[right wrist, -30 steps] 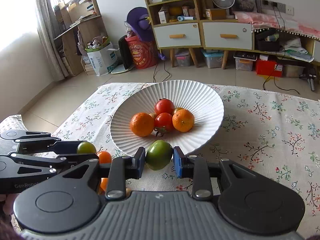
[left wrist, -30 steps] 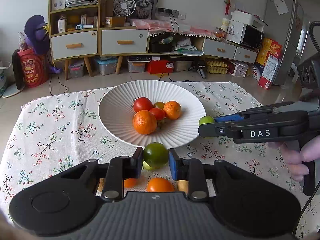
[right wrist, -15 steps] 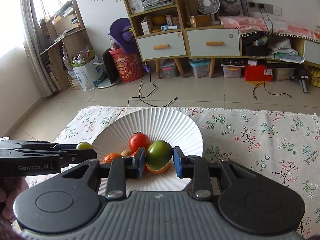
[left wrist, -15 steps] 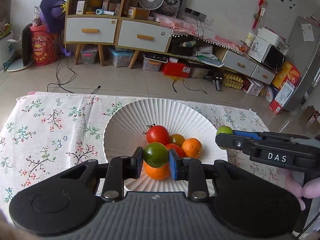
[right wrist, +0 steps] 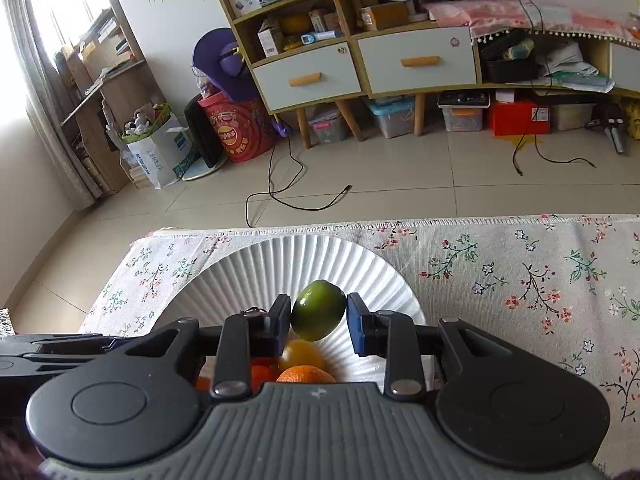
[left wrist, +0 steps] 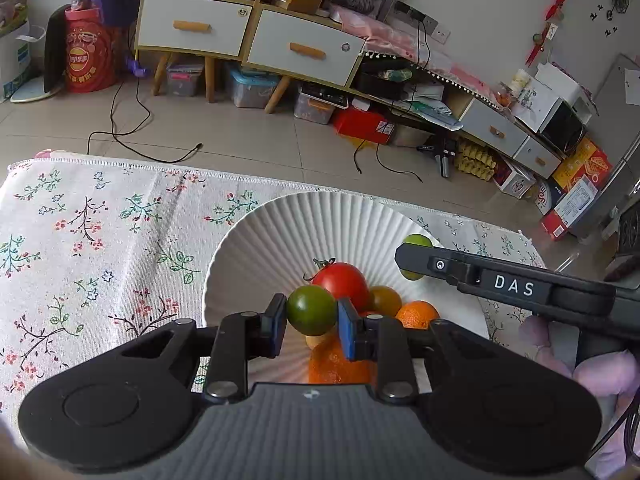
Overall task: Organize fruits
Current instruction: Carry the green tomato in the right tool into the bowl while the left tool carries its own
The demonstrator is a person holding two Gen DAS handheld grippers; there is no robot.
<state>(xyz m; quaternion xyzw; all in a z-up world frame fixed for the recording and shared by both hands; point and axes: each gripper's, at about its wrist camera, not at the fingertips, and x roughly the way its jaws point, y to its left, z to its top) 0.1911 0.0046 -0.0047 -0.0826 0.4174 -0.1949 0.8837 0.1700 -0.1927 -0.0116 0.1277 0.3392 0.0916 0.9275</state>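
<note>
A white ribbed plate [left wrist: 304,224] [right wrist: 304,264] sits on the floral tablecloth. It holds a red tomato [left wrist: 340,280], a yellow-green tomato [left wrist: 386,300] [right wrist: 302,354] and oranges [left wrist: 416,314] [right wrist: 306,374]. My left gripper [left wrist: 312,314] is shut on a dark green tomato [left wrist: 312,310] over the plate's near side. My right gripper [right wrist: 318,316] is shut on a bright green lime [right wrist: 318,314], also above the plate. In the left wrist view the right gripper reaches in from the right, its lime [left wrist: 416,242] over the plate's right rim.
The floral tablecloth [left wrist: 88,248] [right wrist: 520,280] spreads left and right of the plate. The table's far edge [right wrist: 400,226] runs just behind the plate. A gloved hand [left wrist: 592,376] holds the right gripper at the right. Cabinets and boxes stand across the floor beyond.
Both grippers carried their fruits forward from the tablecloth in front of the plate to over the plate. The plate now looks nearer and lower in both views. The loose fruits seen below the left gripper are out of view.
</note>
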